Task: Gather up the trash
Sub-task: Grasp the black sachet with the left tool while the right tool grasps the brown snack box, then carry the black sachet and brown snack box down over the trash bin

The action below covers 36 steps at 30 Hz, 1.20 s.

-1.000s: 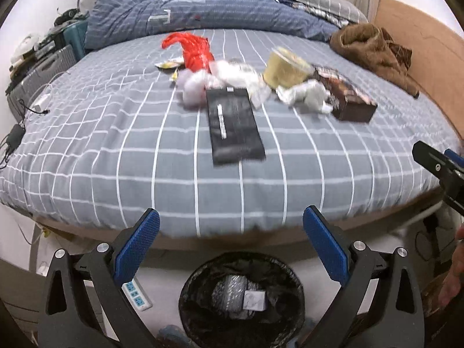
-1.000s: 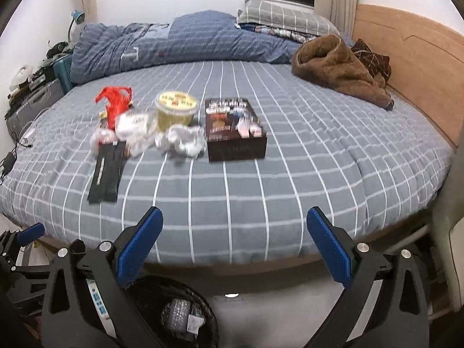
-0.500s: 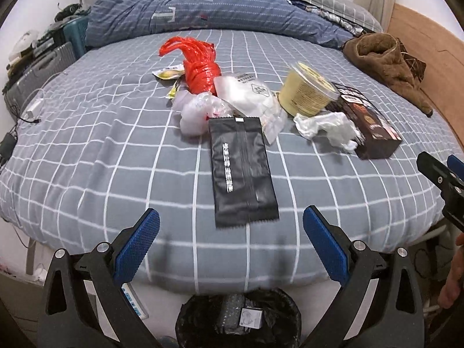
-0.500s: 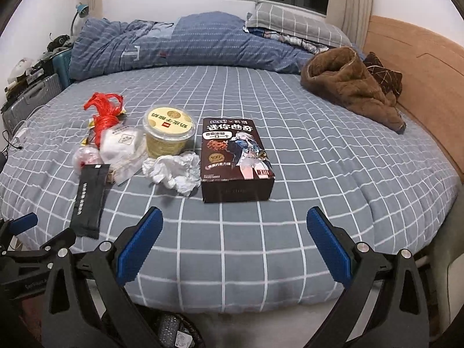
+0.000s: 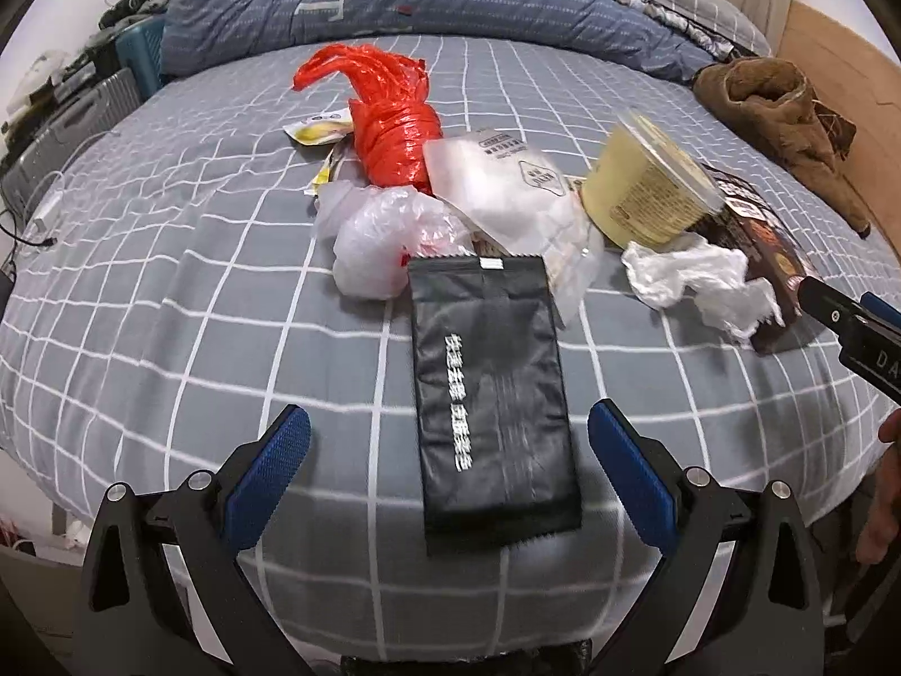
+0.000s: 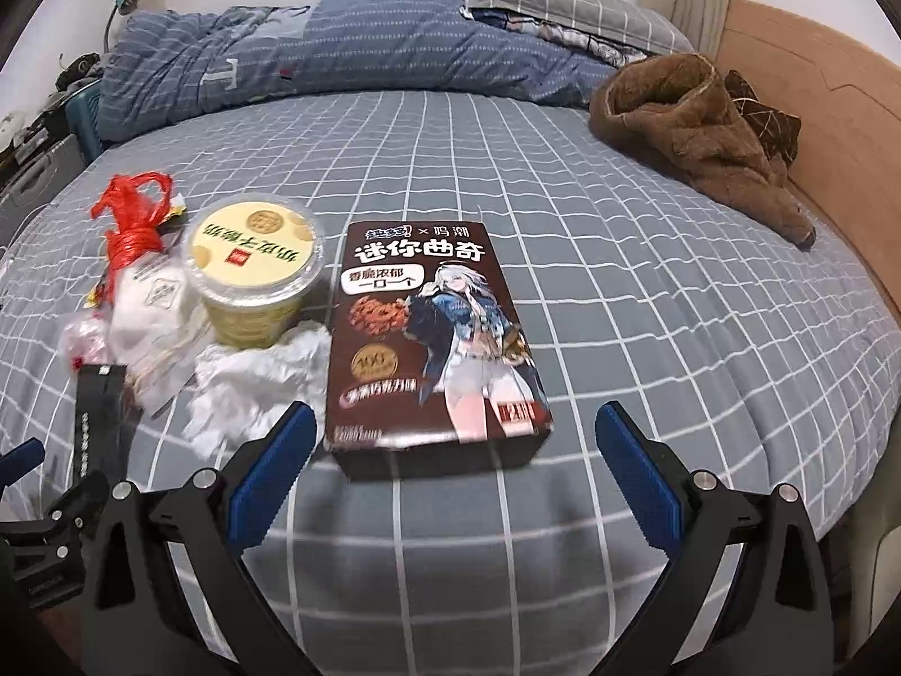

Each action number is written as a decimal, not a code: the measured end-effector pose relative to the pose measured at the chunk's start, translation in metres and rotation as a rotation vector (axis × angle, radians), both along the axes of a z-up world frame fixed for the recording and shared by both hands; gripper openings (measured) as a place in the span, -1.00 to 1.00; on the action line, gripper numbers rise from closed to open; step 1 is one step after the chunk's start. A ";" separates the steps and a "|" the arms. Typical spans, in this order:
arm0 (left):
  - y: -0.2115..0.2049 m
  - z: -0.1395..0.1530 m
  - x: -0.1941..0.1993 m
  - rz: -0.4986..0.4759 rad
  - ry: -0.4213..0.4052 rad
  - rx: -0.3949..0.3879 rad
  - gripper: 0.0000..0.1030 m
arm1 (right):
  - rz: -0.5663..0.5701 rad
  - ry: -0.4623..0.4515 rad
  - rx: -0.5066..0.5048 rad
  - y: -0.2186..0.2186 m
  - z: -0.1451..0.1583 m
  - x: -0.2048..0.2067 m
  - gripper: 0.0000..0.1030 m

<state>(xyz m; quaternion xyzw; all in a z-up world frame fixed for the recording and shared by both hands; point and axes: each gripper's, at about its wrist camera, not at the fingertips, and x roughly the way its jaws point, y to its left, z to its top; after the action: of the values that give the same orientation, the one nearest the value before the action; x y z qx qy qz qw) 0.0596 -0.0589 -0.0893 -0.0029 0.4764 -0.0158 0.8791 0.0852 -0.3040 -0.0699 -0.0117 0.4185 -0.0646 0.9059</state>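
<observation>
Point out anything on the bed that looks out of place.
A heap of litter: red bag, yellow tub (it looks tilted in the left view), crumpled tissue, black packet, cookie box. Nothing spilled.

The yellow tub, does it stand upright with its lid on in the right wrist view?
Yes, the yellow tub stands upright, lid on top.

Cookie box (image 6: 433, 338) reads "迷你曲奇" — perhaps "100" on its seal.

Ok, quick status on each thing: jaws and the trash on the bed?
left gripper: jaws open, empty
right gripper: jaws open, empty
black pouch: flat on bed
cookie box: closed, lying flat
yellow tub: lid on
red bag: twisted up
white tissue: crumpled
</observation>
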 end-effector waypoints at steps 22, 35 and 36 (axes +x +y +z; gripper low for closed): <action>-0.010 -0.016 0.015 -0.039 0.026 0.031 0.09 | -0.034 0.092 0.065 0.003 -0.031 0.025 0.74; -0.010 0.004 0.007 -0.055 -0.008 -0.004 0.05 | -0.066 0.000 0.053 -0.005 -0.005 0.010 0.73; -0.009 0.006 0.005 -0.054 -0.013 -0.012 0.05 | -0.068 -0.011 0.052 -0.006 -0.002 0.008 0.73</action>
<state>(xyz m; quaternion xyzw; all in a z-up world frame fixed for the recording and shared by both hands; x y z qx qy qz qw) 0.0651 -0.0681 -0.0836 0.0050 0.4705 -0.0426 0.8814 0.0935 -0.3098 -0.0715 0.0266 0.4150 -0.0846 0.9055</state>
